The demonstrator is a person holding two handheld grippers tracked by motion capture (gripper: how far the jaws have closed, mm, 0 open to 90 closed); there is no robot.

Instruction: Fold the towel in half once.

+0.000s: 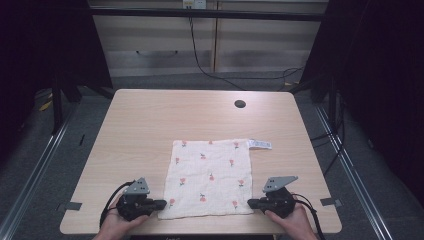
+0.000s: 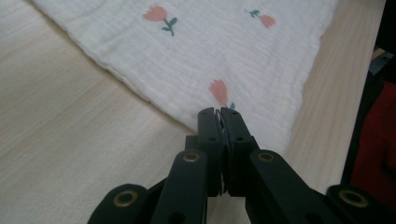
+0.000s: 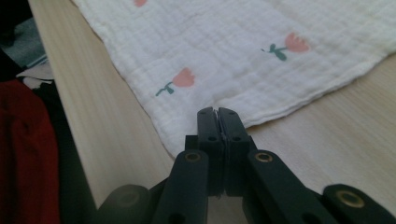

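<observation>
High view: one square white cloth (image 1: pixel 208 178) with small red flower print, spread flat on the near half of a pale wooden worktop (image 1: pixel 150 120), its sewn label (image 1: pixel 260 144) sticking out at the far right corner; a round cable hole (image 1: pixel 240 104) sits well apart toward the far edge. Left gripper (image 1: pixel 161 204) lies low at the cloth's near left corner, right gripper (image 1: pixel 251 203) at its near right corner, each held in a hand that comes in from the near edge; the mirrored placement suggests the two near corners are meant to be taken together, probably for a fold away from the person. Left gripper view: black jaws pressed together with no visible gap, tips over the edge of the cloth (image 2: pixel 224 56) just short of a red flower; whether any fabric is pinched between them cannot be told, since the tips hide the hem there, and the cloth lies flat and unlifted around them. Right gripper view: jaws likewise together, tips at the hem of the cloth (image 3: pixel 261 51) close to its corner, worktop (image 3: pixel 336 130) bare to one side; again no fabric can be seen between the jaws, and no lift or wrinkle shows. Judgement: corners addressed, fold not yet begun; both sides would need to rise evenly to keep the edges square.
</observation>
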